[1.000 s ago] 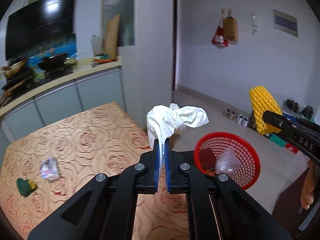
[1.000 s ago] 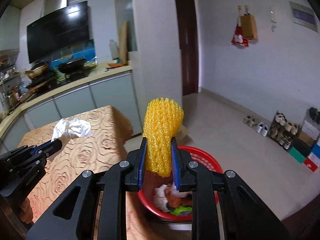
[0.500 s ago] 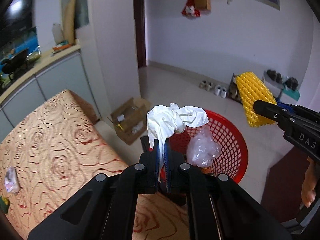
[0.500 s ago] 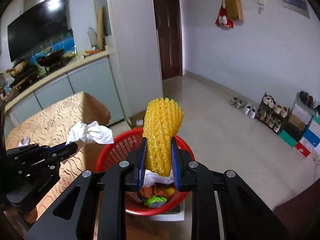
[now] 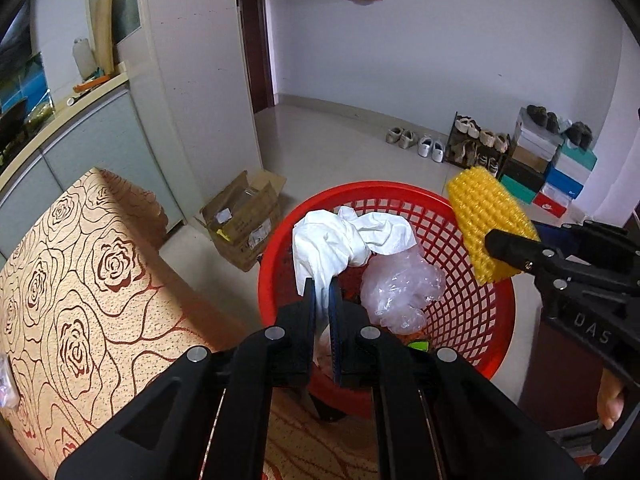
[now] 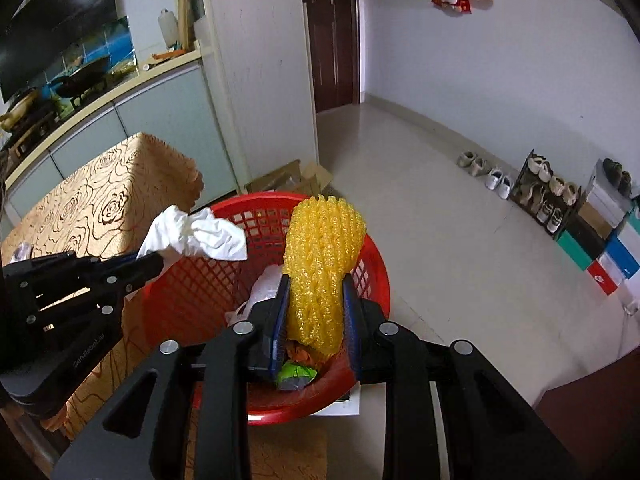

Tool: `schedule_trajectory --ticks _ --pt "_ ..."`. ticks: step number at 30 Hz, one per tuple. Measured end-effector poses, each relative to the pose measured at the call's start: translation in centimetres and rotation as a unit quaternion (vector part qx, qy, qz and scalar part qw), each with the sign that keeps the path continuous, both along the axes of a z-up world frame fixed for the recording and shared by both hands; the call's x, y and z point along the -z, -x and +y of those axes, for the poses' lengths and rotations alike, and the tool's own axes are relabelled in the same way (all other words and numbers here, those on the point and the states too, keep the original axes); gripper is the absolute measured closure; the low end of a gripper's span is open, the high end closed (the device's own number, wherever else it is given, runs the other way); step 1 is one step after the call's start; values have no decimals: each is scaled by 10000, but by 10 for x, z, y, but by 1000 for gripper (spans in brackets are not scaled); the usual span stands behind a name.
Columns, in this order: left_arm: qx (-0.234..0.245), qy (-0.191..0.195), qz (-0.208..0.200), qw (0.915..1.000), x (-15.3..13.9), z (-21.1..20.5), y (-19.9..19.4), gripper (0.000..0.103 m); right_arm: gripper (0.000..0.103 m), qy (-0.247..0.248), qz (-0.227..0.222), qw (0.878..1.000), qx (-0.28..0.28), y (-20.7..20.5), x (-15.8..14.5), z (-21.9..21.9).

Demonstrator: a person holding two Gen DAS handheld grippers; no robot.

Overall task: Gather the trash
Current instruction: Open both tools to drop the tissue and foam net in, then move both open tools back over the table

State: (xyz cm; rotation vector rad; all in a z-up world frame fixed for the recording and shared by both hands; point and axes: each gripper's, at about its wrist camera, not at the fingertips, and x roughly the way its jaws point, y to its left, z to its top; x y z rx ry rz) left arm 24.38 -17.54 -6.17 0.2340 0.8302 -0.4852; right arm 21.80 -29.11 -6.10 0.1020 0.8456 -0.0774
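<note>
Trash [image 5: 348,240] in downtilted jaws, over basket [image 5: 472,312]

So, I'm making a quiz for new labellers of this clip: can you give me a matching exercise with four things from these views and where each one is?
Things:
1. white crumpled tissue
2. yellow foam net
3. clear plastic bag
4. cardboard box

Places:
A. on the floor beside the red basket
B. pinched in the left gripper
C. lying inside the basket
D. between the fingers of the right gripper

Pairs: 1-B, 2-D, 3-C, 4-A
</note>
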Motion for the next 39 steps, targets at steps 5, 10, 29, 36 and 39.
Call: schedule_trajectory --ticks 5,10,29,36,39 --pt "-33 17 27 10000 2 0 -2 79 75 -54 72 10000 -35 0 4 -1" --pt "-74 90 -19 9999 -3 4 1 63 63 -111 49 9999 -34 4 3 -2" --pt "-770 389 -390 9955 -37 63 26 49 50 -239 -456 9987 -12 30 -28 10" --pt "-1103 498 -604 9908 -52 92 40 48 47 -196 -683 9975 -43 37 -39 21" --pt "-1211 521 -703 9888 -58 102 45 48 47 -191 -802 9966 -71 39 -45 28"
